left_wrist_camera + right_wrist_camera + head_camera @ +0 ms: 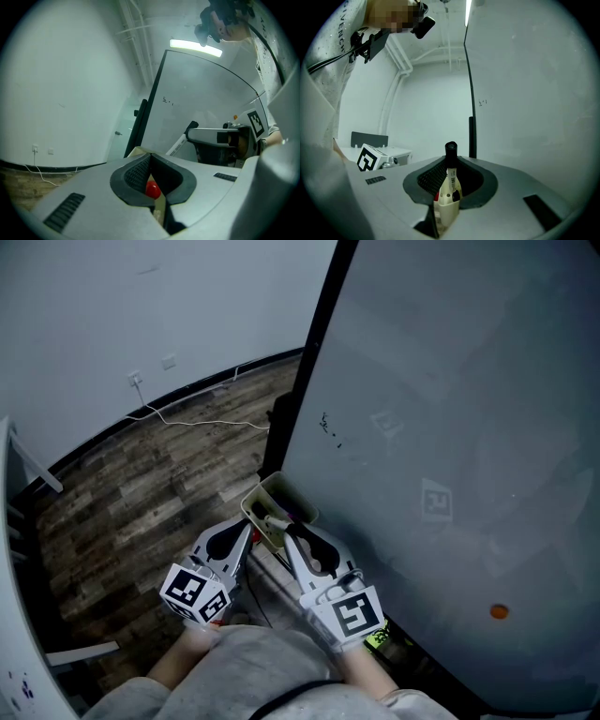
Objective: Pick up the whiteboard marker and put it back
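Far L: wood floor [131, 512], white cable [202, 423] running from a wall socket [136, 379]. Left gripper [246, 532] is low down by the beige tray [274, 486], jaws pressed together at the tips. A small red round thing [152, 189] shows thru the gap lower down; can't tell what it is. The tray sits at the edge of the whiteboard [450, 427], just ahead of both grippers. Right gripper [289, 532], close beside the left one, pinches the whiteboard marker [451, 180]: white body w/ label, black cap pointing away from the jaws. The marker is at the tray's near end, clamped betw. the pads. Right side: the board has a few small black marks [328, 427] and an orange dot [499, 612] low down.
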A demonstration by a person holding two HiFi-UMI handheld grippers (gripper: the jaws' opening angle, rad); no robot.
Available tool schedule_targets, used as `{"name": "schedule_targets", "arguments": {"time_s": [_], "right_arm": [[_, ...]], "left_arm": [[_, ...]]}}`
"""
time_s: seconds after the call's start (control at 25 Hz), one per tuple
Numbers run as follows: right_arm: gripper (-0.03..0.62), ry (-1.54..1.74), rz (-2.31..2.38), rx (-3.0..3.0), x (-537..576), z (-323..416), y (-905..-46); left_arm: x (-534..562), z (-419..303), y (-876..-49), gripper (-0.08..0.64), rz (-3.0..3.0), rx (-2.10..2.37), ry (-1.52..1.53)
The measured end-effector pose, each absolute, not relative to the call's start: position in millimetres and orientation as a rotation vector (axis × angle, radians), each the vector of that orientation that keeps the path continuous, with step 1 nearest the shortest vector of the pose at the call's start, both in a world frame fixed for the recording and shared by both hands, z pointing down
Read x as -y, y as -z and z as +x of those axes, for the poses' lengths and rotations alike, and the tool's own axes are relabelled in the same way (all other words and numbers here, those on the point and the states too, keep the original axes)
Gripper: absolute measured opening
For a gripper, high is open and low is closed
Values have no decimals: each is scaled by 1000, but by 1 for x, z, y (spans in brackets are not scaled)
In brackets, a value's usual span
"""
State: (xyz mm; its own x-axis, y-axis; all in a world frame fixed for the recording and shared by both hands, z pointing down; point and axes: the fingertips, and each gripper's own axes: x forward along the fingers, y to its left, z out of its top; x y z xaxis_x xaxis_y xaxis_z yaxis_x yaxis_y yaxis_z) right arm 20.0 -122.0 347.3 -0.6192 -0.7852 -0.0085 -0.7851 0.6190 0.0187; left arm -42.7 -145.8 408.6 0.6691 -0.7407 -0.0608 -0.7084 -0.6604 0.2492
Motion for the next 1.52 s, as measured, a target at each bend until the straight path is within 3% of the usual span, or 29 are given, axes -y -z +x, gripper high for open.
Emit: {"name": "schedule_targets", "arguments": {"time_s": [1.52], "right_arm": [[75, 29, 1375, 2855, 127, 32, -335]], "left_arm": [[156, -26, -399, 15, 2707, 1164, 222]]}}
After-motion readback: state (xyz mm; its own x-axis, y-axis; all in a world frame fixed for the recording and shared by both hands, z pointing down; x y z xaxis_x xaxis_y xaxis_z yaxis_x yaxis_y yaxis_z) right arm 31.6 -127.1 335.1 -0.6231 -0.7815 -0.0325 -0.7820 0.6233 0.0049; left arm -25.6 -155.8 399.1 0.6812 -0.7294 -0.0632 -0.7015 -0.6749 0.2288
